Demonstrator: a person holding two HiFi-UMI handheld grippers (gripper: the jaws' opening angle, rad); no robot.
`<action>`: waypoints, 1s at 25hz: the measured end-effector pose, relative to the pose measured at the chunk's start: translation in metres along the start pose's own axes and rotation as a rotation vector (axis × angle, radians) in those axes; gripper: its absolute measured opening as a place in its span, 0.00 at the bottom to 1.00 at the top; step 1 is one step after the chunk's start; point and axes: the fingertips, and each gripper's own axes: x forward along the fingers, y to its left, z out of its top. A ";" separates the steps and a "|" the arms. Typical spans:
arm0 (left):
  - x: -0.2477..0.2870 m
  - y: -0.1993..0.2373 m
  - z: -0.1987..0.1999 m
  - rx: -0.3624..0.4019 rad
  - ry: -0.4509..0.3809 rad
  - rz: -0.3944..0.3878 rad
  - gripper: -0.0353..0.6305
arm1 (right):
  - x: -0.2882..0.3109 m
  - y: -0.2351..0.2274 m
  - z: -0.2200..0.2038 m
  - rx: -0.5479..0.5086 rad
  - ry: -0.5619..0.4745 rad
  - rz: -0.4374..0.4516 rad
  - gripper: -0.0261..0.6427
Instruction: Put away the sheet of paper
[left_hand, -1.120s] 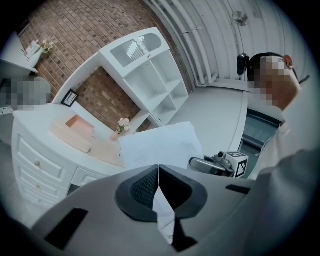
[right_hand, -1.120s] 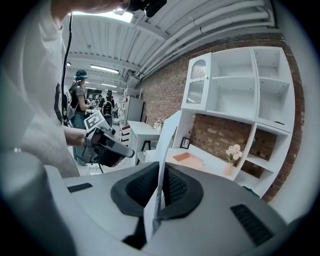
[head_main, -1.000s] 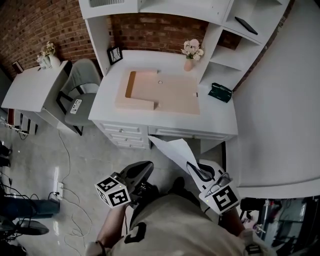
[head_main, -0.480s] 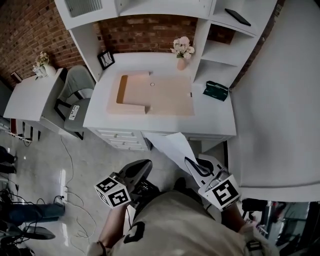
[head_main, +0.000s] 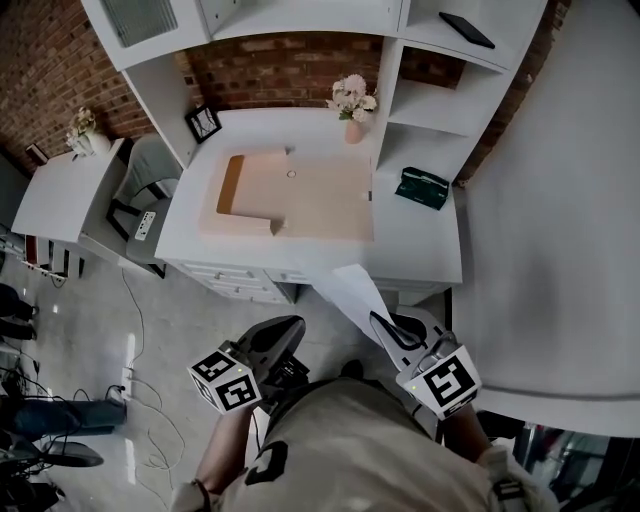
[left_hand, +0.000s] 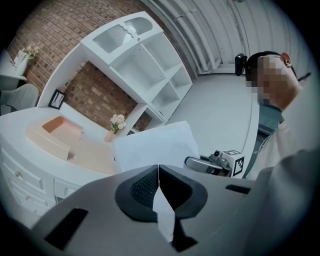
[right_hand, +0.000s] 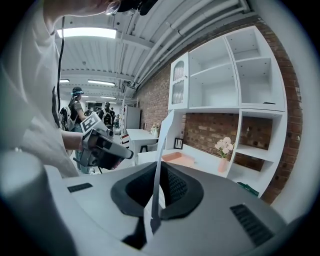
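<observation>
Sheet of paper (head_main: 352, 292): off the surface (head_main: 425, 245), in the air just in front of the surface's near edge, its top corner reaching up over that edge in the head view. It stands on edge and curls a little. Nothing rests on it.

Right tool (head_main: 388, 328): clenched on the sheet's lower corner. The right gripper view shows the paper (right_hand: 159, 160) running up between the two pads.

Left tool (head_main: 288, 330): jaws pressed together, nothing gripped that I can make out. It is carried low, on the side of the sheet away from the white panel (head_main: 565, 200) and well short of the surface.

Progress, as I judge it: the sheet is picked up and in carry; putting it down is all to come. The destination is not plain from here. It could be the pink mat (head_main: 310, 195) in the middle of the surface, or the shelves (head_main: 430, 105) above the surface's far right corner.

Edges and room:
- The near lip of the surface lies right under the sheet's leading corner; the sheet looks likely to fold if pushed against it.
- Green case (head_main: 422, 188) on the surface's right part, vase of flowers (head_main: 352, 115) at the back: both beside the mat, not on it.
- The white panel hems in the right side of the surface.
- Chair (head_main: 150, 175) at the surface's left end, cables (head_main: 140, 405) on the floor below it.
</observation>
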 end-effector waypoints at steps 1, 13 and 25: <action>0.006 -0.003 -0.002 0.000 0.003 0.002 0.08 | -0.003 -0.005 -0.002 0.000 0.000 0.008 0.08; 0.058 -0.018 -0.006 0.016 0.055 0.027 0.08 | -0.031 -0.062 -0.029 0.078 -0.001 -0.014 0.08; 0.070 0.023 0.016 -0.006 0.042 -0.031 0.08 | -0.004 -0.075 -0.020 0.080 0.043 -0.093 0.08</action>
